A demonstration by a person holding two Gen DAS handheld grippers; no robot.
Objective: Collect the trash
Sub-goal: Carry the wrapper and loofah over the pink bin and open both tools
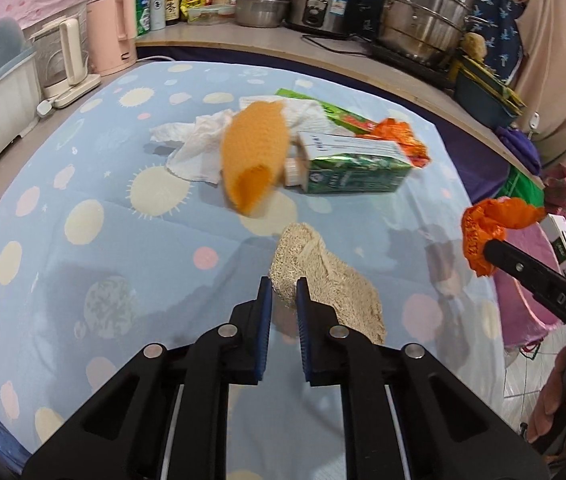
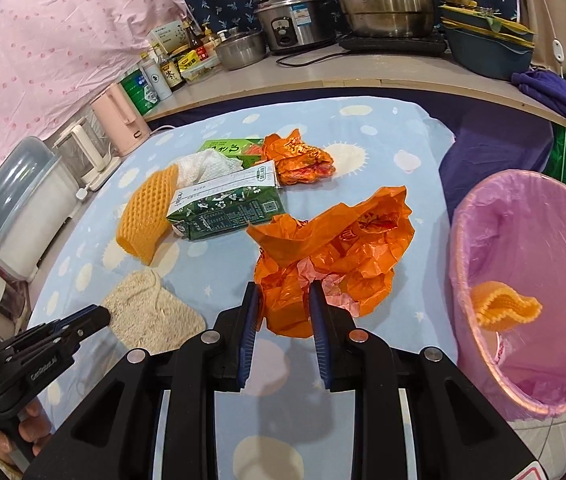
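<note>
From the left wrist view, the left gripper (image 1: 284,294) has its two blue pads pinched on the near corner of a tan loofah pad (image 1: 325,284), with only a thin gap between them. The pad lies on the blue spotted tablecloth (image 1: 95,208). Further back sit an orange foam net (image 1: 253,156), a white paper towel (image 1: 199,148) and a green carton (image 1: 353,168) – all bunched close together. Off to the right, the right gripper (image 1: 483,246) holds up a crumpled orange plastic bag (image 1: 491,226).

From the right wrist view, the right gripper (image 2: 285,300) is squeezed on that orange plastic bag (image 2: 335,252), and the bag puffs out past the tips. The pink trash bin (image 2: 531,292) stands just to the right of the table – a bit of orange foam (image 2: 503,308) is already inside it. Another crumpled orange wrapper (image 2: 299,158) lies behind the carton (image 2: 227,210).
</note>
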